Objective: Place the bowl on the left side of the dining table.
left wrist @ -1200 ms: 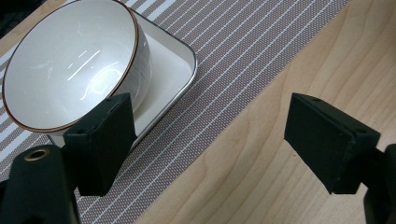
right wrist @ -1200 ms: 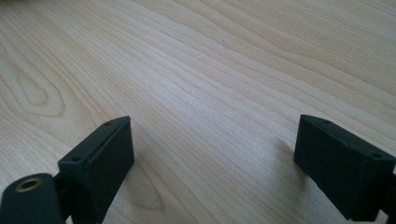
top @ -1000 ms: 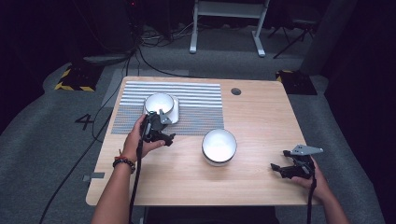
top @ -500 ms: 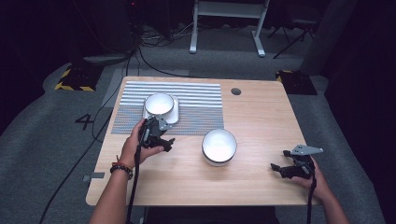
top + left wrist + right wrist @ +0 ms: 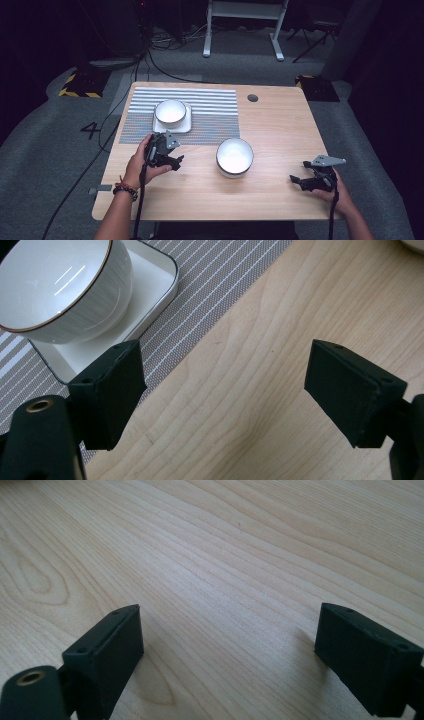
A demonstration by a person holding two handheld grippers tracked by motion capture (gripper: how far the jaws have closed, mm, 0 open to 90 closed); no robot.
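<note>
Two white bowls sit on the pale wooden table (image 5: 280, 200): one bowl (image 5: 170, 111) on a square plate (image 5: 171, 126) on the striped mat (image 5: 210, 115), another bowl (image 5: 234, 156) on bare wood. Both the left gripper (image 5: 172, 161) and right gripper (image 5: 300, 181) gape wide, empty. Grey carpet (image 5: 50, 165) surrounds, cables (image 5: 160, 55) trailing behind.

My left gripper (image 5: 225, 395) has its jaws spread wide over bare wooden table (image 5: 280, 340), nothing between them, while beyond the left jaw a gold-rimmed white bowl (image 5: 60, 285) sits on a white square plate (image 5: 145, 295) on the striped mat (image 5: 225, 275).
</note>
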